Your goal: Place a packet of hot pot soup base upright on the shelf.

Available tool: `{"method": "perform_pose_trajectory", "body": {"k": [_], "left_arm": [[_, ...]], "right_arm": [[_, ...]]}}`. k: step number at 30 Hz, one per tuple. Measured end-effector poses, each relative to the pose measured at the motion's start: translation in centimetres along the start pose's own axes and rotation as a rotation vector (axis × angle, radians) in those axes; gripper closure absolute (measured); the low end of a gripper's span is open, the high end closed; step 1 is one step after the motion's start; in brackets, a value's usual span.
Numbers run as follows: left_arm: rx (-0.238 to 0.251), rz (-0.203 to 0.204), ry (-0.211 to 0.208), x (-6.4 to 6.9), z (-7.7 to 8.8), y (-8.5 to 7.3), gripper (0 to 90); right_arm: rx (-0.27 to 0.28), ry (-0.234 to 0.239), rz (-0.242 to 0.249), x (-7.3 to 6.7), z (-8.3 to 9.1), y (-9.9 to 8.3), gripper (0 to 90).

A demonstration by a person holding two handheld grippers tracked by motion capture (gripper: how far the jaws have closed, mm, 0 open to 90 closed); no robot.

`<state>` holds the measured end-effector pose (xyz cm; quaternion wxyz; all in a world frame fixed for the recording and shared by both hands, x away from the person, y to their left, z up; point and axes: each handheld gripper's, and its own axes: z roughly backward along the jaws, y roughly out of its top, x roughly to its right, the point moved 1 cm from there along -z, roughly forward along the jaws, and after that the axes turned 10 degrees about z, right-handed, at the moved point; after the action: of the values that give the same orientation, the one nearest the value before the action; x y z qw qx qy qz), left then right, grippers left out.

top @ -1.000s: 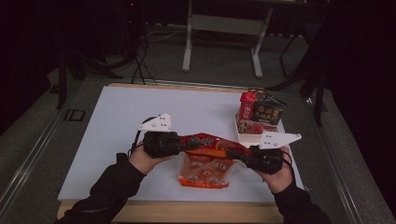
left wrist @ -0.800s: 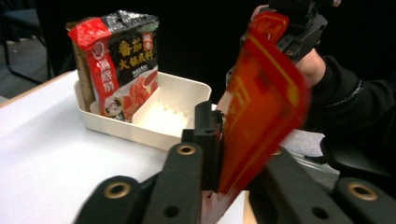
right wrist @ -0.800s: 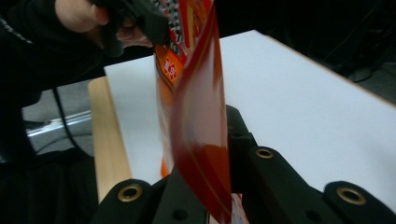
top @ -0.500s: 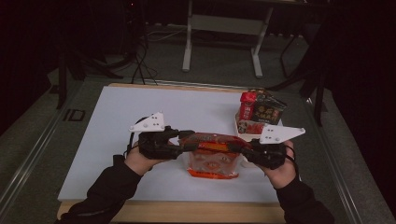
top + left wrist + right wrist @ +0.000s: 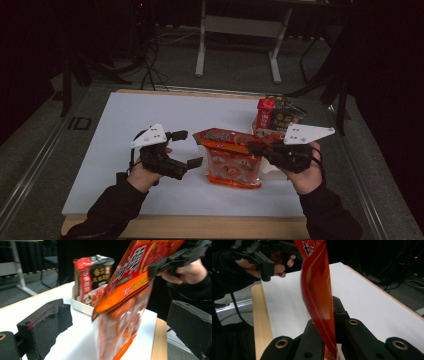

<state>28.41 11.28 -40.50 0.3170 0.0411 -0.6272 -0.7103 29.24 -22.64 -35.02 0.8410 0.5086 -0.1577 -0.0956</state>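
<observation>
From the high view, the left tongs (image 5: pixel 191 148) stand wide apart with nothing between them; their jaws have just been opening, and they sit just left of the orange snack bag (image 5: pixel 231 157). The right tongs (image 5: pixel 258 148) are clamped on the bag's upper right edge, and the bag hangs above the white desk (image 5: pixel 150 112). The bag carries red print along its top band, too small here to read. Behind it, at the desk's right side, a white tray (image 5: pixel 272 172) holds a red and black packet (image 5: pixel 278 116) standing upright.

In the left gripper view, the bag (image 5: pixel 130 290) hangs tilted between the two black jaws without touching either. Large white Chinese characters run across its orange and red top band, blurred and cut off by the frame, so they cannot be read for certain. The right tongs (image 5: pixel 152 268) pinch its upper edge. Farther back the packet (image 5: pixel 93 277) in the tray (image 5: pixel 81 306) shows a red strip with white characters and yellow characters on black, too soft to make out.

In the right gripper view, the jaws are pressed together on the bag's edge (image 5: pixel 318 297), seen end-on, with black characters near its top. The left tongs (image 5: pixel 265 266) stand beyond it, over the desk's edge.
</observation>
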Motion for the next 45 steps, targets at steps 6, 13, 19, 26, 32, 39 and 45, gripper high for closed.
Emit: {"method": "perform_pose_trajectory", "body": {"k": [6, 13, 19, 26, 32, 39, 45], "left_arm": [[-0.005, -0.010, 0.058, -0.7, 1.0, -1.5, 2.2], [0.015, 0.026, 0.124, -1.0, 2.2, -4.0, 2.2], [-0.023, 0.002, 0.164, -1.0, 2.7, -6.1, 2.2], [-0.052, 0.012, 0.186, -1.4, 3.5, -8.4, 2.2], [-0.058, 0.022, 0.196, -1.3, 3.9, -10.0, 2.2], [-0.063, 0.011, 0.212, -0.8, 3.7, -11.4, 2.2], [-0.043, 0.012, 0.216, -0.7, 3.6, -11.6, 2.2]], "right_arm": [[0.021, -0.017, -0.002, 0.5, 0.8, 0.9, 90.0], [0.071, -0.052, -0.019, 1.4, 2.2, 2.5, 90.0], [0.102, -0.100, -0.027, 2.6, 3.7, 3.9, 90.0], [0.116, -0.157, -0.036, 4.2, 5.4, 4.7, 90.0], [0.126, -0.204, -0.057, 5.3, 6.9, 4.5, 90.0], [0.122, -0.266, -0.077, 6.5, 8.9, 3.8, 90.0], [0.101, -0.300, -0.112, 7.4, 9.8, 2.4, 90.0]]}}
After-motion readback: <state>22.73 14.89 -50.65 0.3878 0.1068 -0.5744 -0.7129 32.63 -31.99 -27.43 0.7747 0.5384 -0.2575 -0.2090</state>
